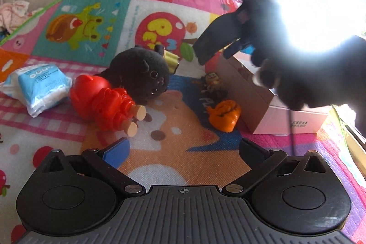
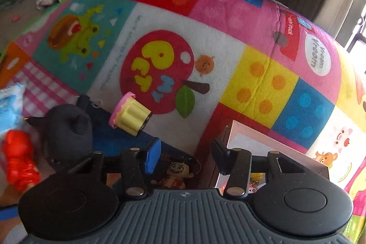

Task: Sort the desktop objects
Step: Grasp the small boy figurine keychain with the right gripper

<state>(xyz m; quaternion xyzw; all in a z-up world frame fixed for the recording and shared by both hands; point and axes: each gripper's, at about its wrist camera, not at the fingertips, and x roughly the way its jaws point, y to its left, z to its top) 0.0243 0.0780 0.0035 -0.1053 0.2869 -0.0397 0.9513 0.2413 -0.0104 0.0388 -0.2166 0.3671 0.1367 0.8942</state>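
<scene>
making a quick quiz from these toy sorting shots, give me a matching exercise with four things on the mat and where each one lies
Things:
1. red figure
2. black plush
3. orange toy
4. blue and white packet

Places:
A. right beside the pink box, at its near corner
B. far left on the mat, left of the red figure
C. lying on its side between the packet and the plush, tan feet pointing toward the left wrist camera
D. mid-mat, behind the red figure, with a yellow cupcake-shaped piece at its far side

Pairs: 1-C, 2-D, 3-A, 4-B

Both wrist views look low across the play mat (image 1: 160, 4), sharing the black plush (image 1: 139, 74).
</scene>
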